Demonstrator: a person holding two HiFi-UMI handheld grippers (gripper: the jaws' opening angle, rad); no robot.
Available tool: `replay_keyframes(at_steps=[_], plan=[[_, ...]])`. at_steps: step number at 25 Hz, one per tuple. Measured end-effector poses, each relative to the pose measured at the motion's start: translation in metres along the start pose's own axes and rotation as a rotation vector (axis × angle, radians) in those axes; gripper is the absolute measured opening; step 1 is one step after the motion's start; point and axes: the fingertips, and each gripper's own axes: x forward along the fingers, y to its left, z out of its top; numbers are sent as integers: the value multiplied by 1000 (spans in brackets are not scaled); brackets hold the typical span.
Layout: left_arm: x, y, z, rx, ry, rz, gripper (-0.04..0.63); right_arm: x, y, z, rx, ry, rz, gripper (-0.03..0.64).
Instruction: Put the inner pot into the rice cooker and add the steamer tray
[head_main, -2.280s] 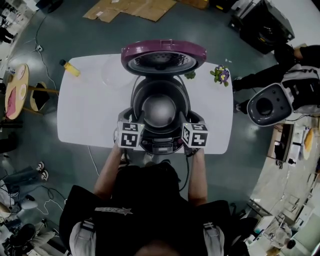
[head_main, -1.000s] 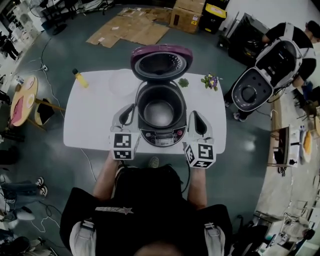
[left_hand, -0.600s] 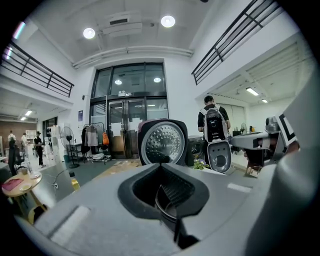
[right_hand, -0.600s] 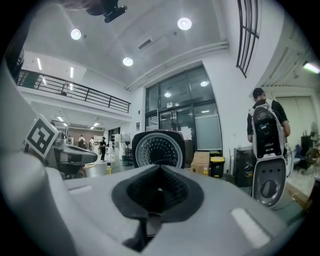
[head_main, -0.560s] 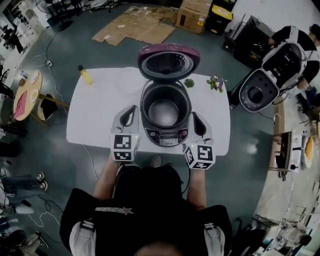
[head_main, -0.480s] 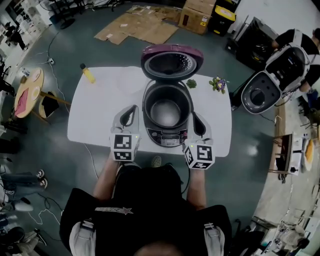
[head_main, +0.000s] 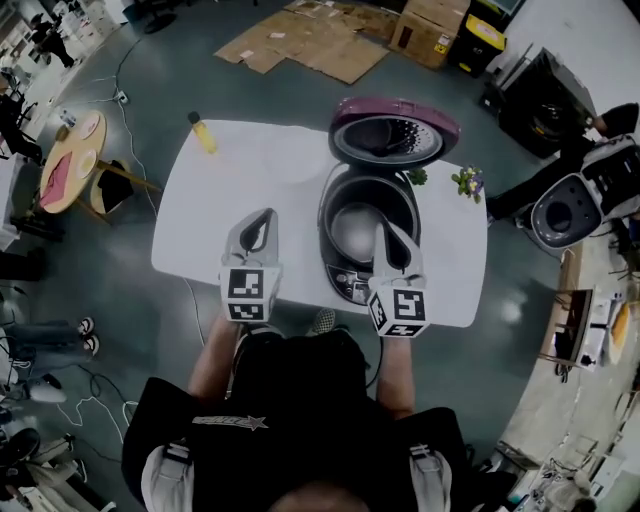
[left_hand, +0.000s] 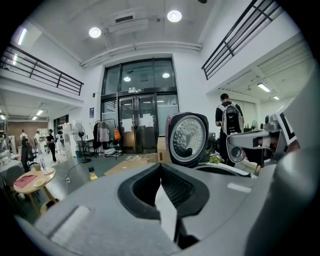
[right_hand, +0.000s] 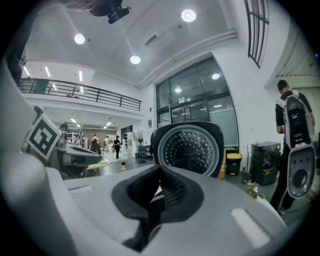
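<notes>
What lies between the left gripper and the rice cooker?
In the head view, only bare white table separates the left gripper from the rice cooker.

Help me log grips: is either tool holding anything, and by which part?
Nothing is held: the left tool and the right tool are both shut and empty.

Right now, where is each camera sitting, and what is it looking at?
Head view: on the person's head, looking steeply down at the white table and rice cooker; shows shoulders, arms, the left gripper and the right gripper.
Left gripper view: rides the left gripper, facing the cooker's raised lid; shows its own shut jaws.
Right gripper view: rides the right gripper, facing that lid; shows its own shut jaws.
Shared: both gripper views see the lid and the other gripper.
</notes>
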Motion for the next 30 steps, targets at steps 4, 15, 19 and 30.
replay_keyframes(at_steps=[4, 15, 19, 30], plan=[[11, 30, -6, -6, 20, -11, 11, 27, 23, 1, 0, 22, 7, 5], [63, 124, -15, 13, 43, -128, 11, 116, 93, -5, 25, 73, -56, 5], [83, 144, -26, 24, 60, -188, 11, 139, 108, -15, 52, 87, -109, 5], [138, 167, -62, 46, 121, -330, 12, 189, 126, -70, 162, 183, -250, 5]])
